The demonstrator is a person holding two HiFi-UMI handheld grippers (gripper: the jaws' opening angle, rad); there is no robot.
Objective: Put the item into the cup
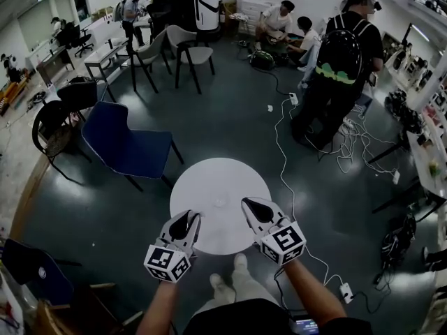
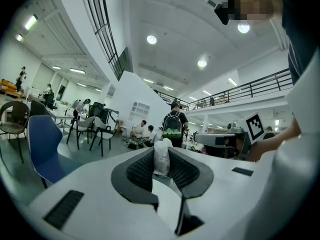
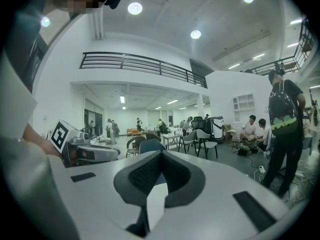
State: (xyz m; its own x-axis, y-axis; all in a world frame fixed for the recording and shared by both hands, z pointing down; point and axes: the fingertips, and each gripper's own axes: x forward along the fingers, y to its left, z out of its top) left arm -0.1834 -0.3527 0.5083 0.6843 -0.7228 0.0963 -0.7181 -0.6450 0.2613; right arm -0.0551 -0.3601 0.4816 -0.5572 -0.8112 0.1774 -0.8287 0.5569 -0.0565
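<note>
Left gripper view: left gripper [image 2: 161, 152] jaws narrow, clamped on the item [image 2: 161, 160], a pale crumpled wad at frame centre. Its top stands proud of the pads, likely so that end can go into the cup first. Right gripper view: right gripper [image 3: 159, 155] pads together with nothing between, probably free to steady the cup. Head view: both grippers sit over the lower edge of the table [image 1: 209, 180]; a pale spot [image 1: 220, 202] near its middle may be the cup, too faint to tell.

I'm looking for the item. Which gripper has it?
The left gripper: a crumpled white item is pinched between its jaws. The right gripper holds nothing.
</note>
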